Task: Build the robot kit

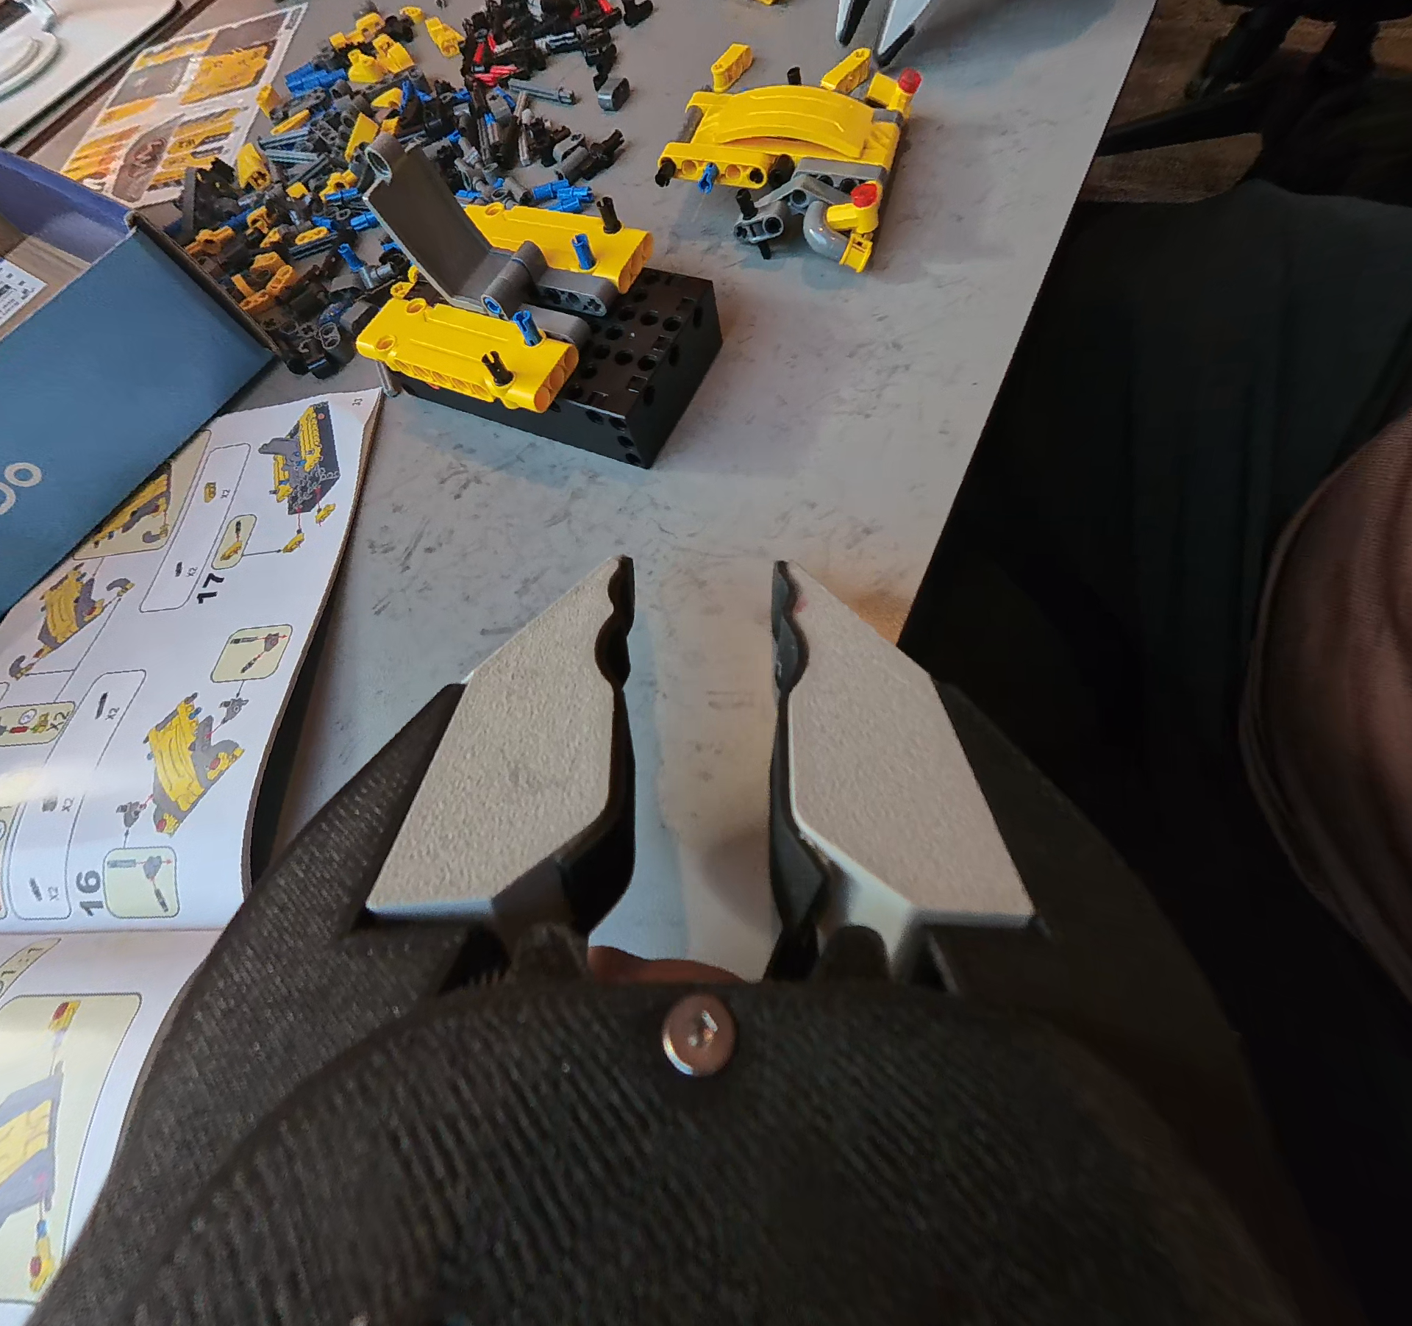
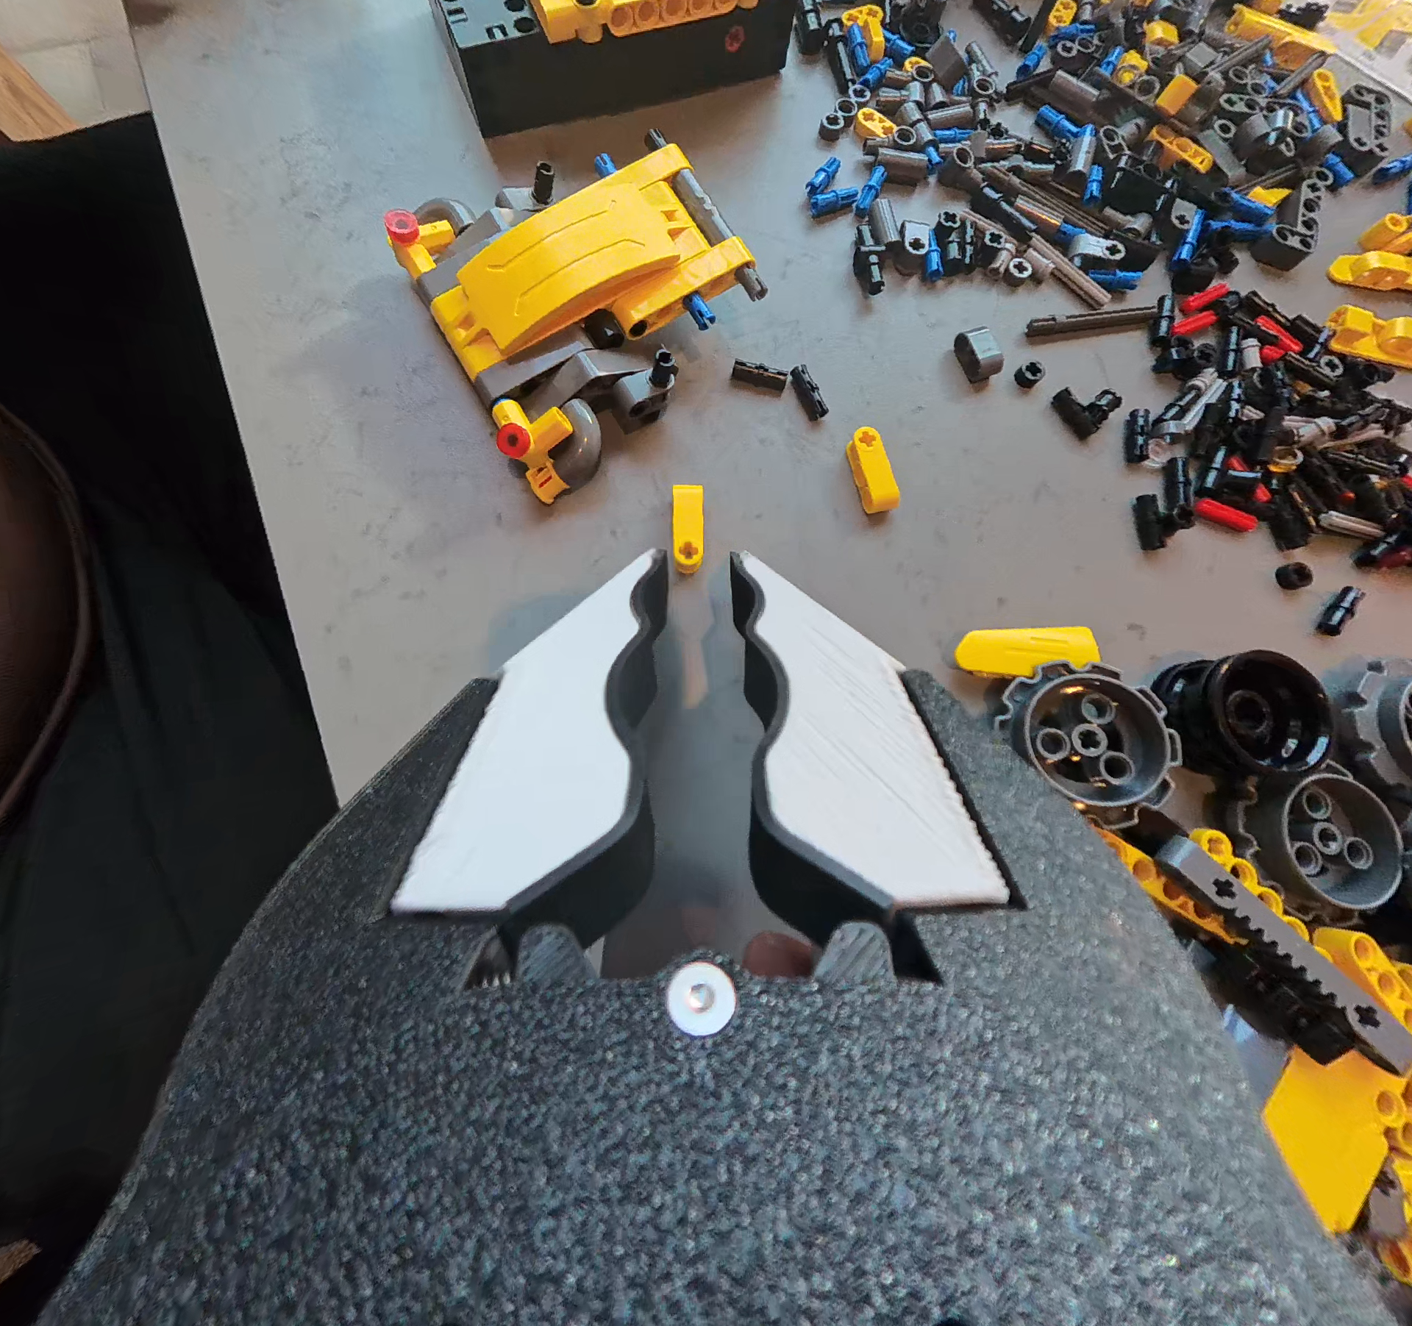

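My left gripper (image 1: pixel 704 571) is open and empty, low over the grey table (image 1: pixel 764 410) near its front edge. Ahead of it stands a black block with yellow panels and a grey lever (image 1: pixel 550 326). My right gripper (image 2: pixel 697 559) is open, and a small yellow connector (image 2: pixel 688 525) lies on the table with its near end between the tips, untouched. The right gripper also shows at the top of the left wrist view (image 1: pixel 867 48). A yellow curved sub-assembly (image 2: pixel 581 273) lies just left of and beyond the right gripper; it also shows in the left wrist view (image 1: pixel 795 135).
A big pile of loose black, blue, yellow and grey parts (image 2: pixel 1108 143) covers the table's far side. Grey and black wheel hubs (image 2: pixel 1085 743) and a second yellow connector (image 2: pixel 873 469) lie right of the right gripper. An open instruction booklet (image 1: pixel 176 640) and a blue box (image 1: pixel 99 372) lie left.
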`<state>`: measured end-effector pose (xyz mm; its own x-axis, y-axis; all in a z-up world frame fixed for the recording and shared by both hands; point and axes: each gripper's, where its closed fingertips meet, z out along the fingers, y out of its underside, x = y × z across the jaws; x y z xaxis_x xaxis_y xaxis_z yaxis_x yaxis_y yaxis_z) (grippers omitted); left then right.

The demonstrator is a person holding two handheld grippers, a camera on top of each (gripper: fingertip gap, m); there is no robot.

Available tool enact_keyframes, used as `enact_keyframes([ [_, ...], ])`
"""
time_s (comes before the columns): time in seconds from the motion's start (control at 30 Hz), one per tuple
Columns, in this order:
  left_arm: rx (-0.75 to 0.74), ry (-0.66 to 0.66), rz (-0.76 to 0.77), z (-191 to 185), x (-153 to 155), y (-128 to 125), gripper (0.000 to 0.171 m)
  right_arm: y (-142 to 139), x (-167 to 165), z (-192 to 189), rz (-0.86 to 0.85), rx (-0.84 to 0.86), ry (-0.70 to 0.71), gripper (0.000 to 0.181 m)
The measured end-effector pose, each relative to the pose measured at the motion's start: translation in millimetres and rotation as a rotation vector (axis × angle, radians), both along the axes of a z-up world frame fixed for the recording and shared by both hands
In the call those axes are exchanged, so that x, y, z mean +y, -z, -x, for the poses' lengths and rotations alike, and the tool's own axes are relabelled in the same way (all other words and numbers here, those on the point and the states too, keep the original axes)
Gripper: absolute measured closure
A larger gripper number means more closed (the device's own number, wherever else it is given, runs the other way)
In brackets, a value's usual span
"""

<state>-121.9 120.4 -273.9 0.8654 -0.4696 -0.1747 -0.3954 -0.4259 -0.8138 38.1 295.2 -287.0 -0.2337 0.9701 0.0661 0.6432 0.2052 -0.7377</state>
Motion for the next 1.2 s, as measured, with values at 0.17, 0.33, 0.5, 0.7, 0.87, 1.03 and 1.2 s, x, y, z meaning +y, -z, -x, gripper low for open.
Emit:
enact_keyframes([
  [0.17,0.000,0.002,0.000,-0.3,-0.2,0.0,0.137,-7.7,-2.2,2.3,0.040,0.034,0.000,0.168],
  [0.33,-0.001,0.012,-0.009,-1.3,-1.0,-1.0,0.137,-7.5,-3.2,4.3,0.039,0.026,-0.010,0.166],
  [0.5,-0.005,0.020,-0.013,-2.1,-1.8,-1.7,0.136,-10.5,-2.4,9.0,0.047,0.038,-0.013,0.166],
  [0.7,-0.005,0.022,-0.019,-2.4,-2.1,-2.4,0.136,-2.0,-6.4,10.7,0.040,0.003,-0.051,0.166],
  [0.87,-0.017,0.023,-0.015,-2.2,-2.0,-2.7,0.136,0.7,-8.8,9.4,0.039,-0.009,-0.065,0.170],
  [1.03,-0.020,0.020,-0.006,-1.8,-1.6,-1.8,0.136,0.4,-9.3,6.0,0.034,-0.006,-0.077,0.175],
  [1.2,-0.015,0.017,-0.009,-1.6,-1.4,-1.7,0.136,-3.8,-9.8,7.2,0.041,0.003,-0.081,0.172],
])
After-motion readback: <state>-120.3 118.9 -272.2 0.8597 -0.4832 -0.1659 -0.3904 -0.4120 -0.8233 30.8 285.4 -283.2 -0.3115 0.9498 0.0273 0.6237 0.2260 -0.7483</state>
